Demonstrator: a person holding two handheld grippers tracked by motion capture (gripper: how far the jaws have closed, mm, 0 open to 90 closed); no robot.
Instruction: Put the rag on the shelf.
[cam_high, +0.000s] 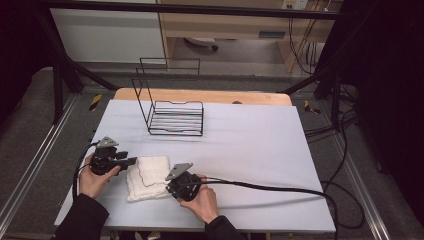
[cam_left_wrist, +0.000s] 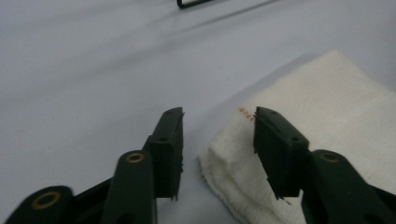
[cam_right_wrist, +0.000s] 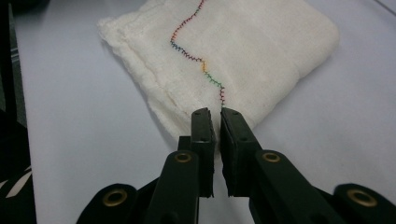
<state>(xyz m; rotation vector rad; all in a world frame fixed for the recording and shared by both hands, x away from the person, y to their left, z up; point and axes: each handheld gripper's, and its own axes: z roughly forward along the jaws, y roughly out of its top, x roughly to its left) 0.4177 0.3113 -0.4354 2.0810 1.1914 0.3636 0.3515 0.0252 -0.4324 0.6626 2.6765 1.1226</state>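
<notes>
**Folded cloth between two grippers at the near edge of the table**

The grey-white table (cam_high: 250, 140) takes up the middle of the high view. On it, toward 12 o'clock from the cloth, stands a black wire rack (cam_high: 172, 112), well apart from both hands. The folded white cloth (cam_high: 146, 177) lies flat near the table's front edge, left of centre, a wavy line of coloured stitching (cam_right_wrist: 198, 58) running across its top.

The left gripper (cam_high: 131, 161) sits at 9 o'clock of the cloth, held low over the table. Its jaws stand moderately apart and grip nothing: one is over bare table, the other over the cloth's corner (cam_left_wrist: 224, 154).

The right gripper (cam_high: 170, 189) is at about 5 o'clock of the cloth. Its jaws are narrowed to a thin slit, their tips at the cloth's near edge; whether any fabric is pinched between them I cannot tell
</notes>
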